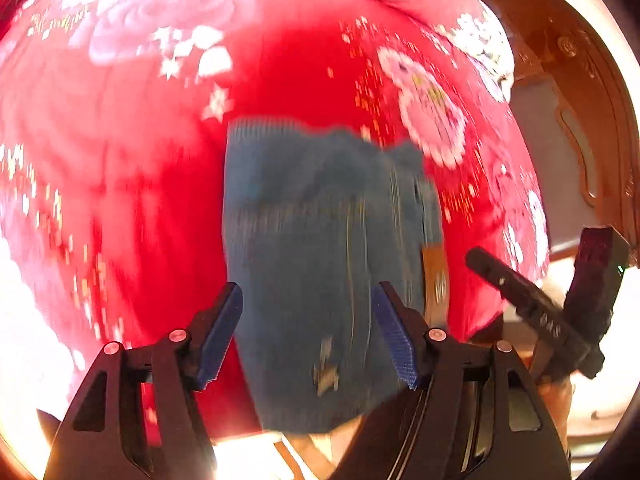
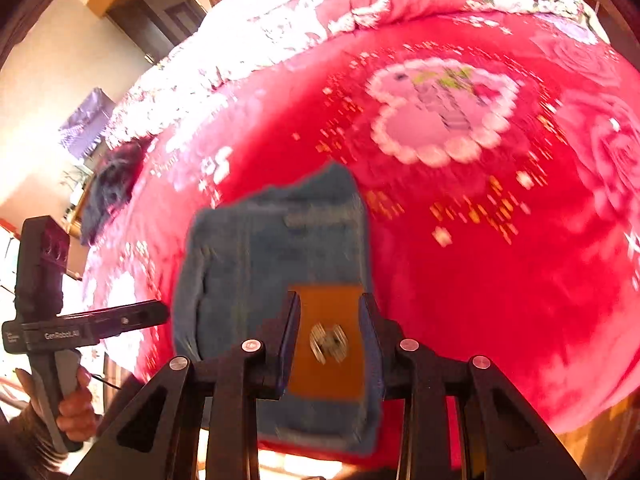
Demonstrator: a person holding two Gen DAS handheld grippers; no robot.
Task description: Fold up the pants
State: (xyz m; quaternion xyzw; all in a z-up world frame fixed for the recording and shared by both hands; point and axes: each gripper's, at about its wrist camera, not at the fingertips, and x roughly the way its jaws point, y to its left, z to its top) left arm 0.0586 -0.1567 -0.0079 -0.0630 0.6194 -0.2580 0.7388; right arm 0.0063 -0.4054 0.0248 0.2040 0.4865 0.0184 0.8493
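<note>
Nearest the left wrist camera, the left gripper (image 1: 306, 336) stands with its blue-padded fingers well apart, one at either side of the folded blue jeans (image 1: 320, 248) with nothing pressed between them; it appears to hover just above the cloth rather than grip it. In the right wrist view, the right gripper (image 2: 330, 332) has its fingers part-way together at either side of the tan waistband patch (image 2: 326, 340) at the near end of the jeans; motion blur hides whether the pads press on the denim, so I cannot tell if it is clamped. The jeans lie as a compact folded stack near the near edge of the red floral bedspread (image 1: 120, 140), their long axis running away from both grippers toward the far side of the bed. The right gripper sits nearer the patch end, so a lift or a last fold would seem to start there. Further off lie a dark garment (image 2: 114, 184) at the bed's left edge and the far wall.
</note>
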